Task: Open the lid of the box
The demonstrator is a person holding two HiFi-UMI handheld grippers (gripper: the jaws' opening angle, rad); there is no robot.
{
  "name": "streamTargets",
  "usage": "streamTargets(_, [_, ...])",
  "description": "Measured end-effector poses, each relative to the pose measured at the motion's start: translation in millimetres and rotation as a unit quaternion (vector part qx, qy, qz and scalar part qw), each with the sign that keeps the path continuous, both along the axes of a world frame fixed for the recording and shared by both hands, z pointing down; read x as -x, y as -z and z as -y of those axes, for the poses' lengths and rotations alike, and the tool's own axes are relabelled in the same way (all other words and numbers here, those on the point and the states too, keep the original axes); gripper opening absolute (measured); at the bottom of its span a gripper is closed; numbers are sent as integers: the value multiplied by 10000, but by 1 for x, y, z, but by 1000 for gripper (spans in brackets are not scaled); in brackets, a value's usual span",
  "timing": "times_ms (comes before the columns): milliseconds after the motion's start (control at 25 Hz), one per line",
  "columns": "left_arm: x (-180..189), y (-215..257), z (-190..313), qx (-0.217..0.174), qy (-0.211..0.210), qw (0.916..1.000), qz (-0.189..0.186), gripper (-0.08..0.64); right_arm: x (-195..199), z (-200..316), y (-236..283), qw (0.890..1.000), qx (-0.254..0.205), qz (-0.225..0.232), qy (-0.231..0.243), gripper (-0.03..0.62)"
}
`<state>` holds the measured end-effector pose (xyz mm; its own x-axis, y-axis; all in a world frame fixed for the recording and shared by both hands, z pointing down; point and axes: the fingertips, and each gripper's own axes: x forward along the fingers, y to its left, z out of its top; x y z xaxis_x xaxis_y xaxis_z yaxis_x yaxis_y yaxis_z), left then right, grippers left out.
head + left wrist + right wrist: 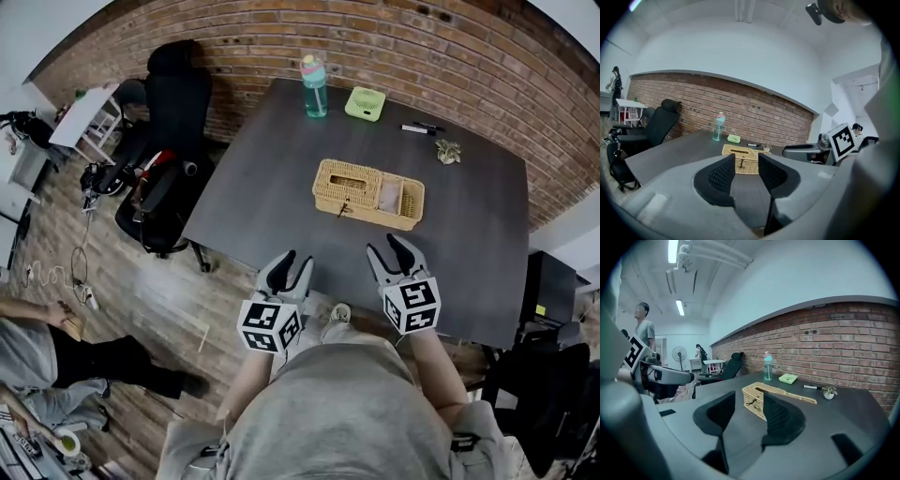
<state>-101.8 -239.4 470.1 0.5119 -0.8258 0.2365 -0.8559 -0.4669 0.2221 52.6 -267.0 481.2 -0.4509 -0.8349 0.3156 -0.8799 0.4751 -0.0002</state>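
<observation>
Both grippers hang over the near edge of the dark surface [281,150], well apart from the wicker box [352,186], which sits near the middle of it with its long side toward the person. The left gripper [293,262] has its jaws spread with nothing between them, and so does the right gripper [387,248]; each gripper view frames the box in the gap beyond its jaws.

The small clasp [342,208] on the box's front wall is the likely trouble spot: it looks thin and dangling, so a jaw could slip off it or close beside it. The box looks light, so lifting the lid with one gripper while the other leaves the body unbraced would probably drag or tip the whole box. A hard push could slide it back toward the water bottle [314,86] and the green dish [365,103]. Whether the right-hand part of the top is already uncovered cannot be told.
</observation>
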Motion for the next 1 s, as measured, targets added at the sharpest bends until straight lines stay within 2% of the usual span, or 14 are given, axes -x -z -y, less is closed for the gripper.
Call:
streamTargets(640, [-7,-14,63,226,69,9997,31,150,-13,92,-64,9947,416,-935,108,172])
streamTargets(1000, [-5,-22,79,359,143,9993,10,150,-10,122,-93,9857,673,-1530,228,178])
